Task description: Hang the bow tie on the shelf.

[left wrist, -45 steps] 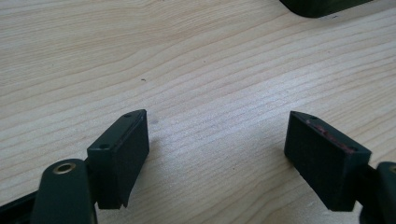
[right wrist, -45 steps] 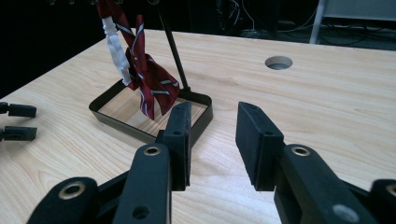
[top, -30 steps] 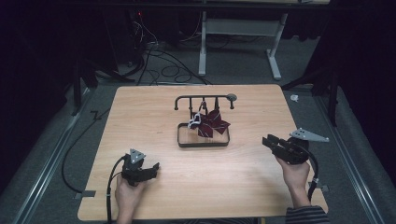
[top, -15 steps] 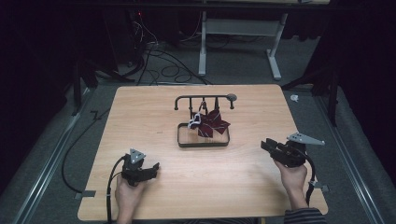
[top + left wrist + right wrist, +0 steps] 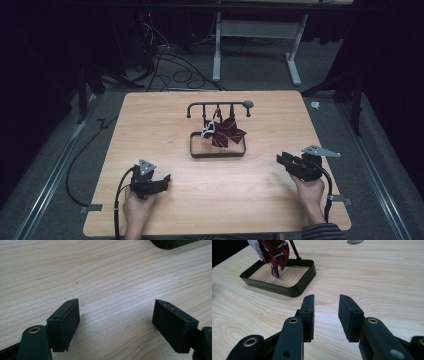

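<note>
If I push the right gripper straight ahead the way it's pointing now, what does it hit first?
Probably the near rim of the black tray. The right gripper is open and empty, with bare table ahead before that; depth is hard to judge.

Stand [image 5: 218,148] mid-table [image 5: 150,120]; tools [image 5: 165,178] [image 5: 281,158] flank, nearer.

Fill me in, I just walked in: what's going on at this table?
A person sits at a wooden table with a two-jaw gripper in each hand. The left gripper and the right gripper both rest near the table's near edge, jaws open and empty. Between them, farther back, a small dark stand with a tray base has a dark red striped bow tie hanging on it. Neither gripper touches it.
</note>
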`<action>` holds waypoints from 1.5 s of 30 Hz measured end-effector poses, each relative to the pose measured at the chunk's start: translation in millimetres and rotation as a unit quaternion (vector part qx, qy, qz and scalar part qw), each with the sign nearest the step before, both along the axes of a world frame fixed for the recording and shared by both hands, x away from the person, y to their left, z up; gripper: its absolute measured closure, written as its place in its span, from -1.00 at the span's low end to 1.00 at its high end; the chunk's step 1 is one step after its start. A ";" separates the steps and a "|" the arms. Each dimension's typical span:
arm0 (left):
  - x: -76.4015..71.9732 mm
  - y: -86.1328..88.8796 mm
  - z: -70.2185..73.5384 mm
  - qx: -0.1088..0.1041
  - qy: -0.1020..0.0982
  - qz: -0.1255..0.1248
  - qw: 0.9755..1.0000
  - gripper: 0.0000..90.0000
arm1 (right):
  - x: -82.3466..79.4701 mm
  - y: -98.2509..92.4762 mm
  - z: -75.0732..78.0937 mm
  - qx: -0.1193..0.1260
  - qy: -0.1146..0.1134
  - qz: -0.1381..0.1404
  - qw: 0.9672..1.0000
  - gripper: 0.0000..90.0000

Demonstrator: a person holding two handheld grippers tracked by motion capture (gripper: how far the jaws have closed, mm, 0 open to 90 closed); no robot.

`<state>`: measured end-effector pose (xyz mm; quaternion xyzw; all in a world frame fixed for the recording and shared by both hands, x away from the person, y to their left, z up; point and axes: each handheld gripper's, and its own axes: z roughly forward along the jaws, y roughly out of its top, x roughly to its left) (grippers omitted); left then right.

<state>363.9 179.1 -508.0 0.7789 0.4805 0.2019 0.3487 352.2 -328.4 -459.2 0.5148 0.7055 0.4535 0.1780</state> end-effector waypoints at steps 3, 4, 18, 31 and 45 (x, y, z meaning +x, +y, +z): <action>0.0 0.0 0.0 0.000 0.000 0.000 1.000 -0.50 | 1.3 1.4 -4.1 -0.001 0.003 0.001 1.000 0.50; 0.0 0.0 0.0 0.000 0.000 0.000 1.000 -0.50 | 1.9 2.1 -5.8 -0.003 0.006 0.001 1.000 0.50; 0.0 0.0 0.0 0.000 0.000 0.000 1.000 -0.50 | 7.5 17.2 -23.3 -0.026 0.030 0.016 0.999 0.49; 0.0 0.0 0.0 0.000 0.000 0.000 1.000 -0.50 | 9.4 25.4 -36.9 -0.051 0.035 0.013 0.998 0.46; -0.1 -0.1 0.0 0.000 0.000 0.000 1.000 -0.50 | 7.0 37.2 -41.1 -0.107 0.025 -0.001 0.994 0.22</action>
